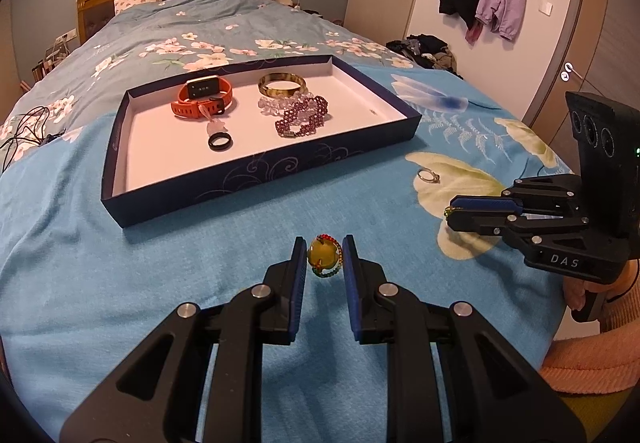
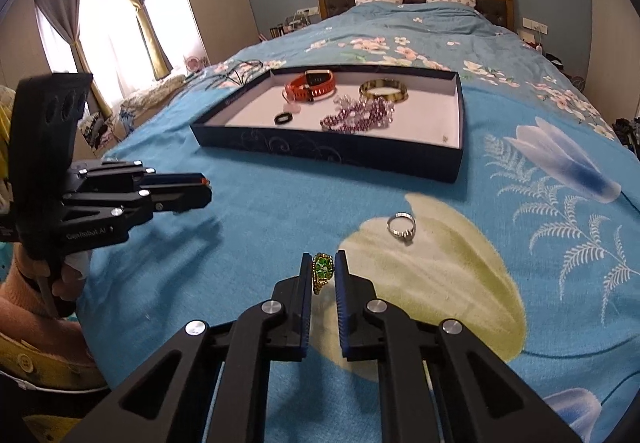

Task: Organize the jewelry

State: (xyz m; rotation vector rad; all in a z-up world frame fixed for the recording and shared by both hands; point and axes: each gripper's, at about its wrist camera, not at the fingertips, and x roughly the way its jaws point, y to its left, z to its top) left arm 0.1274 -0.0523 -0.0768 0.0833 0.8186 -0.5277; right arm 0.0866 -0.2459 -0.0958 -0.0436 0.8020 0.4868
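My left gripper [image 1: 325, 257] is shut on a yellow stone ring with a red and green beaded band [image 1: 324, 257], held above the blue bedspread. My right gripper [image 2: 323, 273] is shut on a green gem ring with a gold band [image 2: 322, 270]; it also shows at the right of the left wrist view [image 1: 450, 212]. A silver ring [image 2: 401, 227] lies loose on the bedspread just ahead of my right gripper, also seen in the left wrist view [image 1: 428, 176]. The dark blue tray [image 1: 256, 179] holds an orange watch [image 1: 202, 99], a bangle [image 1: 282, 85], purple and clear bead bracelets [image 1: 302, 115] and a black ring [image 1: 219, 142].
The tray's white floor has bare room at its right [image 2: 432, 123] and front left [image 1: 160, 159]. Cables [image 1: 24, 135] lie at the bed's left edge. Clothes [image 1: 428, 51] are piled past the right side. The left gripper shows at the left of the right wrist view [image 2: 200, 189].
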